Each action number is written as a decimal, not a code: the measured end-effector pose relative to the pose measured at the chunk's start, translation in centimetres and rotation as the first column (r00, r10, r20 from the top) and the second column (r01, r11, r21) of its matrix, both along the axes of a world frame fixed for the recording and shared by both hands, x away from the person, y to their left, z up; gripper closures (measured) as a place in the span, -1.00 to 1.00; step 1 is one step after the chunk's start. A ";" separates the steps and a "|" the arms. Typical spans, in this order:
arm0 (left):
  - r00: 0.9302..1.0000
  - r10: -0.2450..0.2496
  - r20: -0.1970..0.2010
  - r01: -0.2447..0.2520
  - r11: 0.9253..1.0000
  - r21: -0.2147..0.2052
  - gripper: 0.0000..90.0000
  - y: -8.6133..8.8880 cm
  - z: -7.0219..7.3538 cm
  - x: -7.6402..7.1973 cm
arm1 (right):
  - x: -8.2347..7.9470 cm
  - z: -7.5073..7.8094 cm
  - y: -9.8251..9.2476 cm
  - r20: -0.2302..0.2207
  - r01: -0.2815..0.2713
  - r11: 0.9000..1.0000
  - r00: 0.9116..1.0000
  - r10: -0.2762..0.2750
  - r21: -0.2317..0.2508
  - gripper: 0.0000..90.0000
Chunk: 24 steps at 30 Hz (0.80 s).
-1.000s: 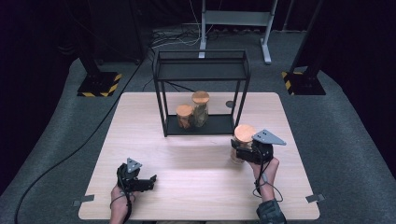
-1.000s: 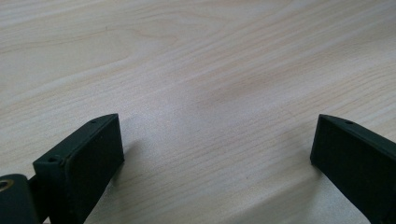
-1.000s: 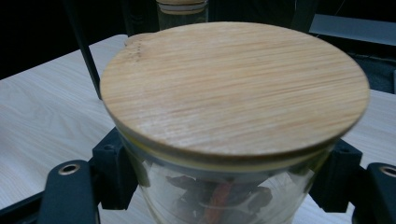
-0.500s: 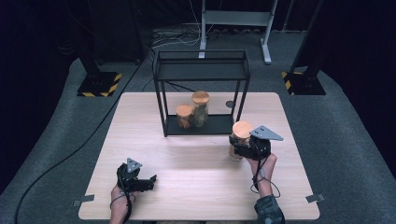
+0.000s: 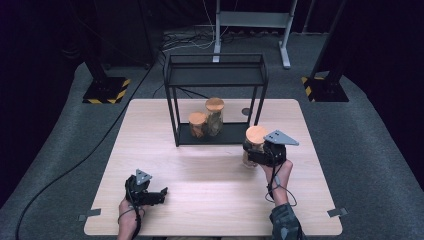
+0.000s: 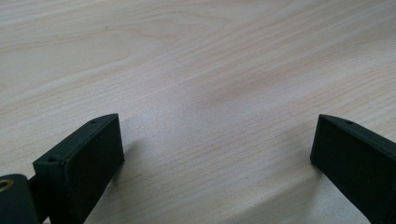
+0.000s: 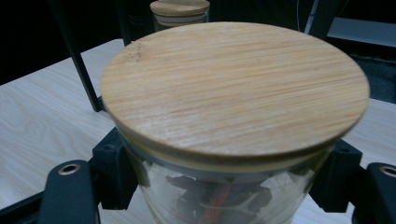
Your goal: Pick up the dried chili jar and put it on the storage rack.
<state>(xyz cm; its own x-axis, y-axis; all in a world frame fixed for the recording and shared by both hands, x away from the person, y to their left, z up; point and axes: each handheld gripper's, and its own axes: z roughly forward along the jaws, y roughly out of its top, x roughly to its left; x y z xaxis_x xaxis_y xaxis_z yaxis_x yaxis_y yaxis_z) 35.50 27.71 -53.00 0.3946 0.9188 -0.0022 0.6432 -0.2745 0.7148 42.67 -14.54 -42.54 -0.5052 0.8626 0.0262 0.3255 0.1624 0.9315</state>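
Dark floor and black stands ring a pale wooden table (image 5: 210, 200), with loose cables trailing behind it. Toward the far edge stands a black wire rack (image 5: 216, 82), its lower shelf resting on the tabletop.

At the near right, the right gripper (image 5: 256, 152) is clamped on a glass jar (image 7: 219, 196) just under its round wooden lid (image 7: 233, 84); in the right gripper view the black jaws press the glass from both sides, and dark contents with a reddish strip show through the wall. The jar sits just ahead of the hand, close to the rack's front right leg (image 5: 257, 107), which stands between the gripper and the shelf's right end. The shelf's open front lies ahead and to the left of the gripper.

Two more lidded jars already occupy the shelf: a short jar (image 5: 197, 124) in front and a tall jar (image 5: 215, 115) touching or nearly touching behind it, both ahead and well to the left of the right gripper. A small dark disc (image 5: 245, 111) lies on the table behind the rack, straight beyond the gripper.

Well apart at the near left, the left gripper (image 5: 159, 193) rests low over bare wood, its jaws spread wide with nothing between them.
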 end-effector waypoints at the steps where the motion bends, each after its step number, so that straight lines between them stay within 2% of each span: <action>1: 1.000 0.000 0.000 0.000 1.000 0.000 -0.95 0.0 0.0 0.0 | 0.1 0.0 0.1 0.002 0.002 1.000 1.000 -0.002 0.000 -0.47; 10: 1.000 0.000 0.000 0.000 1.000 0.001 -0.95 0.0 0.0 0.0 | 0.9 0.0 0.7 0.001 -0.001 1.000 1.000 0.001 -0.018 -0.47; 24: 1.000 0.000 -0.001 0.000 1.000 0.000 -0.95 0.0 0.0 0.0 | 2.3 -0.1 1.5 -0.006 0.013 1.000 1.000 -0.013 -0.001 -0.47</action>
